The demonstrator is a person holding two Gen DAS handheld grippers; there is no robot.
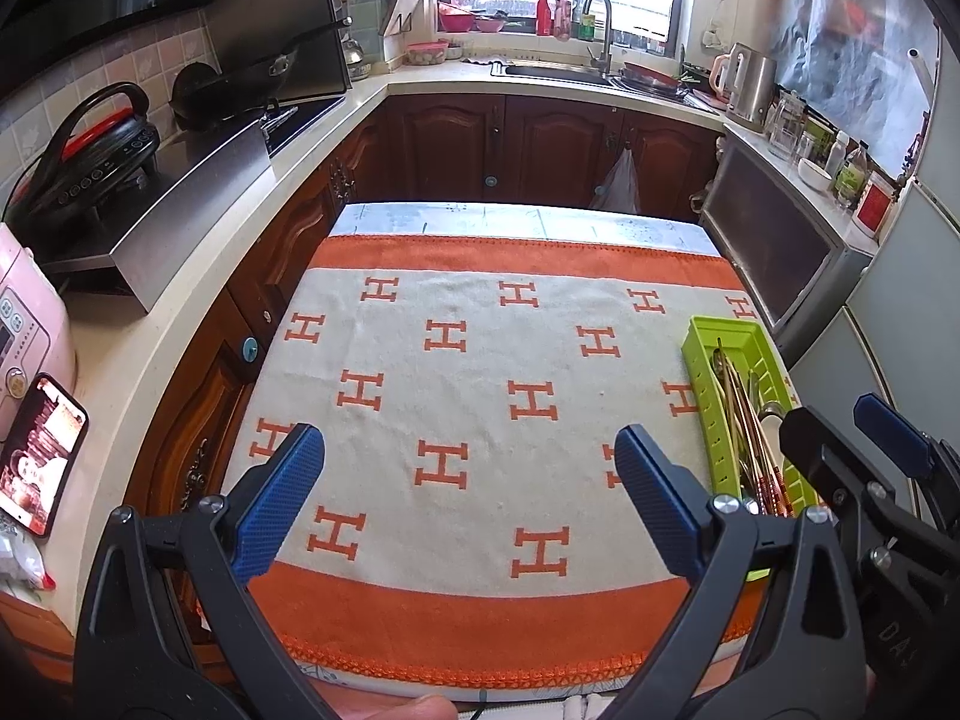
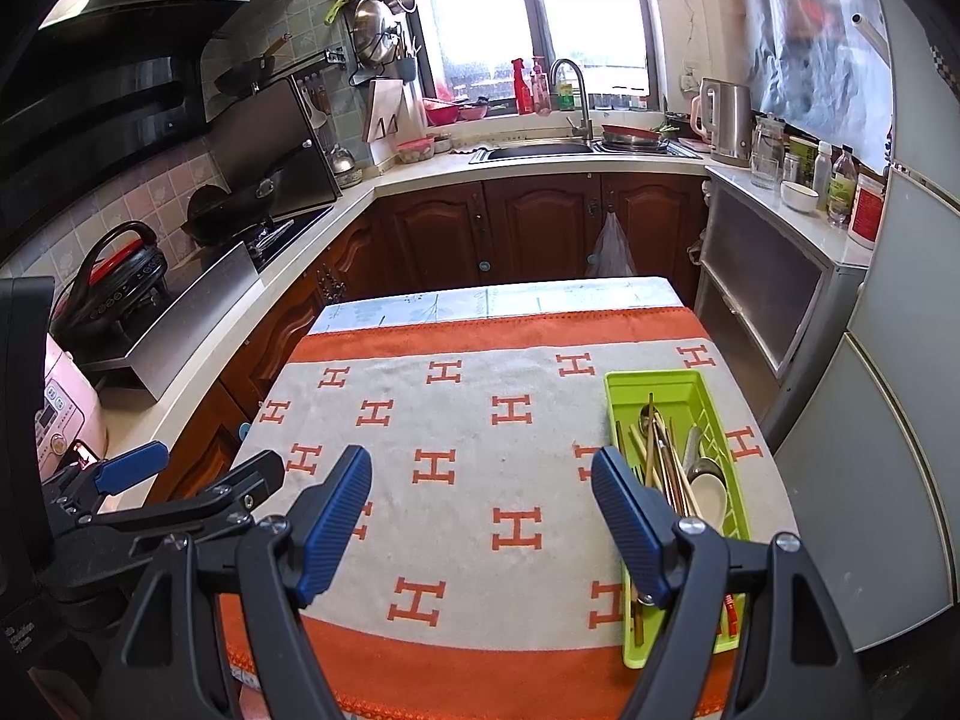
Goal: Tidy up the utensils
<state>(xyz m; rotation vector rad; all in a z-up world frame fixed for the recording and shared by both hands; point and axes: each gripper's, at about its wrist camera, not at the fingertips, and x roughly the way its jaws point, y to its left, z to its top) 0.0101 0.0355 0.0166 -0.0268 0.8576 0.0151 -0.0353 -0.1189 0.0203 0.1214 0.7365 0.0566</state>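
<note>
Sunlit window (image 2: 528,18) above sink (image 2: 537,150), dark wooden cabinets (image 2: 540,228) below.

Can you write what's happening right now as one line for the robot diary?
left hand-held gripper: open, empty | right hand-held gripper: open, empty | utensils: in green tray | cloth: bare

Left gripper (image 1: 470,501): black plastic frame, triangular cut-outs in arms, blue ribbed pads (image 1: 277,501), round silver screws at pivots. Right gripper (image 2: 481,531): same build, black arms, blue ridged pads (image 2: 333,525), silver screw heads. White lettering on black housing, unreadable. Fingertip (image 1: 420,709) at near edge, left view.
</note>
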